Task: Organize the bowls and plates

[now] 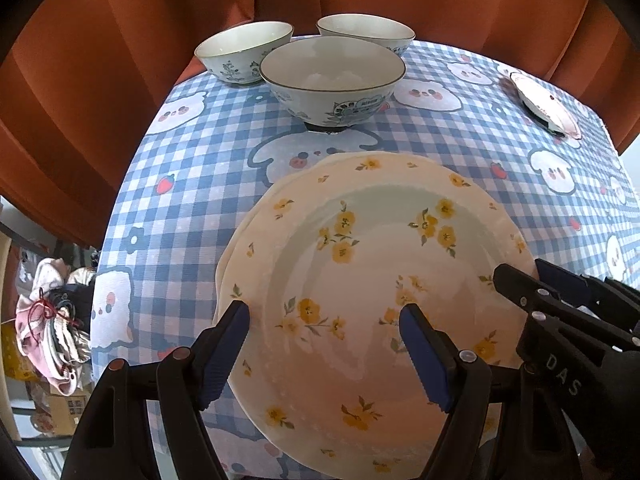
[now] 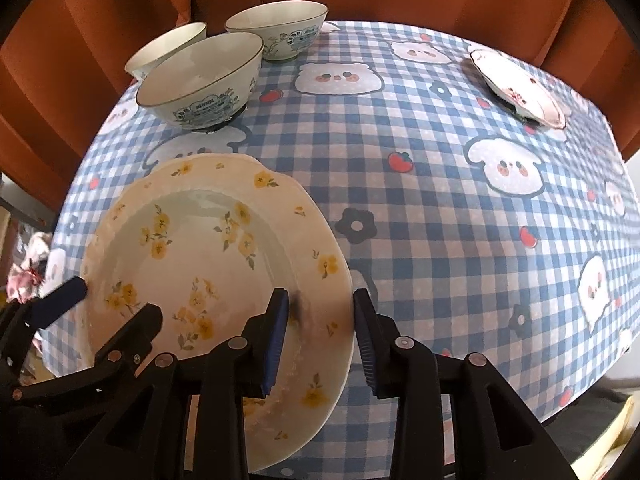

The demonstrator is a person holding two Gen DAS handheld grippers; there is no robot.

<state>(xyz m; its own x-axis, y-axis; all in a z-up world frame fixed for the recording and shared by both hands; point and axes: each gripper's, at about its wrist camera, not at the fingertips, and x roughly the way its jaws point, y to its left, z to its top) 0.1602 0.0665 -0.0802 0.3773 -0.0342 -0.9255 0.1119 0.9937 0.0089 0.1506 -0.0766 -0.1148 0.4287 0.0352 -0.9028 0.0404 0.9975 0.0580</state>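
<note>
1. Left gripper (image 1: 324, 344) fingers wide apart, holding nothing; they straddle the near-left rim of the yellow-flower plate (image 1: 372, 280), one finger outside the rim, one over the well.
2. Right gripper (image 2: 320, 336) fingers set moderately apart, bracketing the plate's right rim, inner finger over the plate, outer finger just beyond the edge; not clamped. Looks set for a rim pinch.
3. A second rim peeks out under the plate's left side, so probably a stack, neatly nested.
4. Three bowls (image 1: 332, 80) sit clustered beyond the fingers, unstacked, likely still to be nested.
5. Pink-pattern plate (image 2: 520, 88) far right of the fingers, well apart on the checked tabletop (image 2: 440, 200).
</note>
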